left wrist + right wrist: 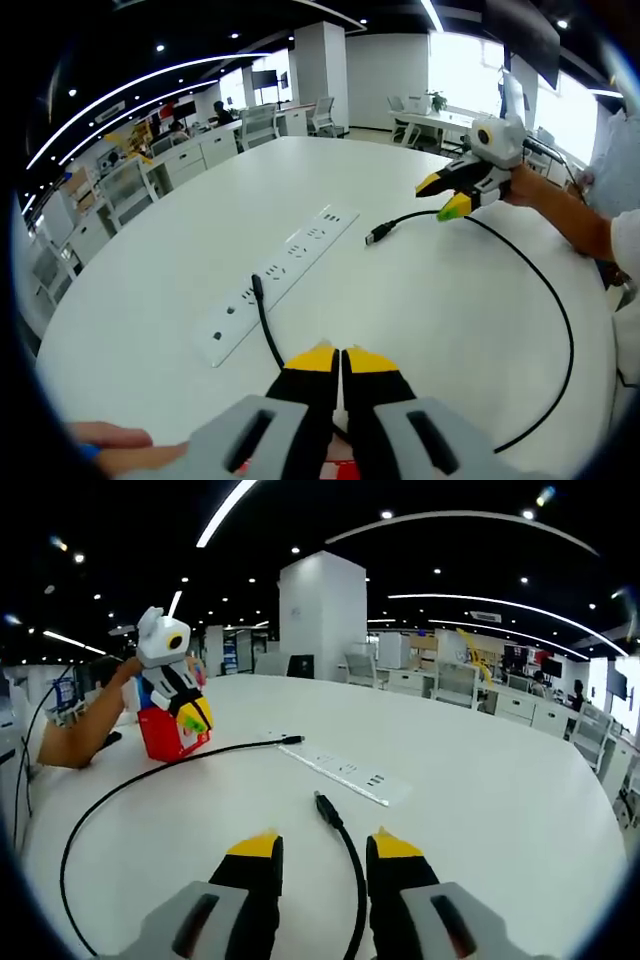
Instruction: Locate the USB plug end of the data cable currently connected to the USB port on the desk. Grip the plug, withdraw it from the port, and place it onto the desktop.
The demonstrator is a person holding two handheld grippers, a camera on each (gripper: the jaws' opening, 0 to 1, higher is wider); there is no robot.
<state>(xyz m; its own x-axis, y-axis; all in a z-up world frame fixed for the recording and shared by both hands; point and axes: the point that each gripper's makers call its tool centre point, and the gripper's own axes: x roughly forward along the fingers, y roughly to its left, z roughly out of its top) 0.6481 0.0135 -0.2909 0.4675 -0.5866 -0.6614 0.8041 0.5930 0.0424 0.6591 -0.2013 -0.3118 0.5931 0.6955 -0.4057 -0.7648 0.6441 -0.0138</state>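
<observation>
USB plug loose on desk

Each hand-held gripper has grey moulded arms with dark slots, black jaws and yellow tips — the right hand-held gripper has a white housing. A white sleeve covers one arm.

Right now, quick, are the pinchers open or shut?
Left gripper: closed; whether it grips anything cannot be told.
Right gripper: open, black cable lying between jaws.

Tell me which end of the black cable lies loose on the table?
The end before the right gripper; the other end meets the power strip.
</observation>
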